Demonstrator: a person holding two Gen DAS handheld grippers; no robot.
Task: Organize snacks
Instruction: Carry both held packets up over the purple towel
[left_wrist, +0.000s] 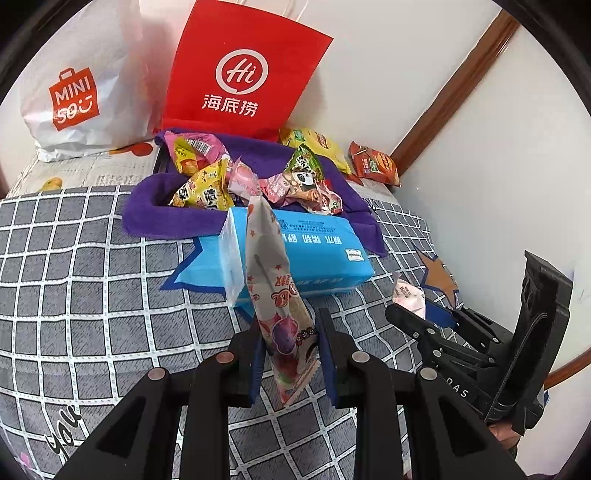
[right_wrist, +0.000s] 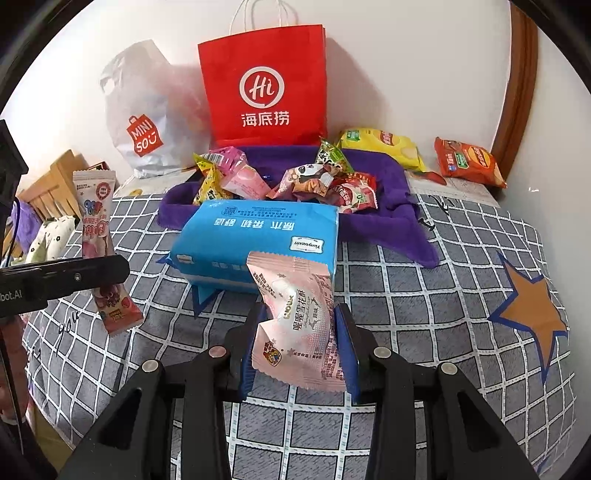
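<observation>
Two hand-held black grippers with blue pads were in play, each clamped on one snack. The left gripper (left_wrist: 290, 354) held a long, narrow pink-and-white printed snack sachet (left_wrist: 275, 295) upright between its pads, above the checked grey-and-white bedspread (left_wrist: 92, 280). The right gripper (right_wrist: 299, 350) was closed on a squarish pale-pink foil snack packet (right_wrist: 299, 325), crumpled where the pads pressed it.

One purple cloth-lined tray (right_wrist: 388, 192) lay further back on the bed and held a loose heap of small snack packets (right_wrist: 317, 181), roughly seven or eight; the overlap made an exact count impossible. Two more crisp bags lay outside it to the right, near the wall: one yellow bag (right_wrist: 384, 146) and one orange-red bag (right_wrist: 467, 160).

One blue plastic-wrapped pack of tissues (right_wrist: 258, 236) lay directly between the grippers and the tray, touching the tray's near edge and hiding part of it. Behind the tray stood one red paper carrier bag with white handles (right_wrist: 264, 85) and, to its left, one white plastic shopping bag with a red logo (right_wrist: 147, 122), both against the white wall.
</observation>
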